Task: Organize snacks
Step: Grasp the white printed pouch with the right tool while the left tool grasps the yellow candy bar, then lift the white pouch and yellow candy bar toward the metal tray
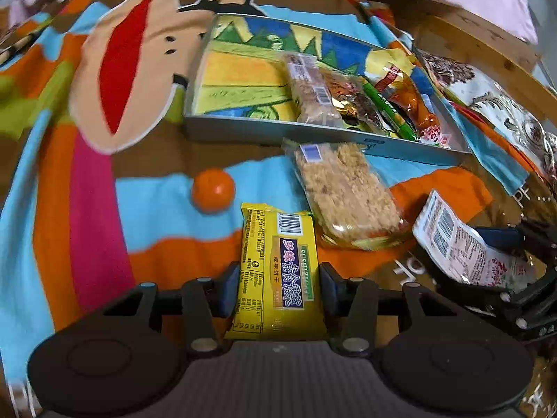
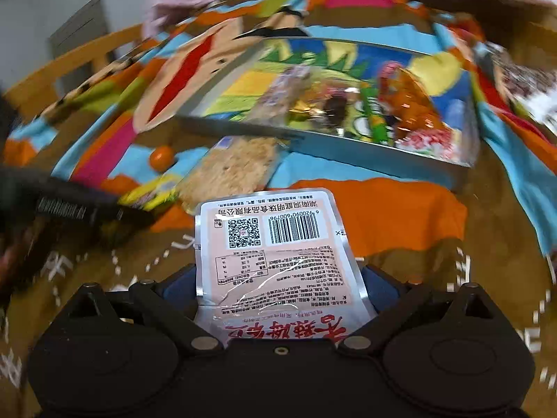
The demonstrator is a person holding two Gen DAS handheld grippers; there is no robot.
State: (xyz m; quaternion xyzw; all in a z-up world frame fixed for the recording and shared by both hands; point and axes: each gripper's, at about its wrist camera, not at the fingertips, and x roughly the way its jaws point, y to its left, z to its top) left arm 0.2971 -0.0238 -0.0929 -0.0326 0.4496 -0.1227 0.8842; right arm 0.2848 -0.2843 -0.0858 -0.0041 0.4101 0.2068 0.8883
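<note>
The left gripper (image 1: 276, 291) has a yellow cracker pack (image 1: 278, 275) between its two blue pads, and the pads sit right against the pack's sides, pinching it. The right gripper (image 2: 280, 287) pinches a white and pink snack pouch (image 2: 278, 254) (its barcode end sticks out in front).

Just past the yellow pack lies a clear bag of crispy rice cake (image 1: 344, 195), and a small orange ball (image 1: 213, 190) rests to the left of it. The rice cake bag lies between the grippers and the tin tray (image 1: 243, 129), touching its front wall.

Farther back, the tray holds more snacks, all piled at its right end. Everything sits on a bright cartoon cloth (image 1: 104, 174).
</note>
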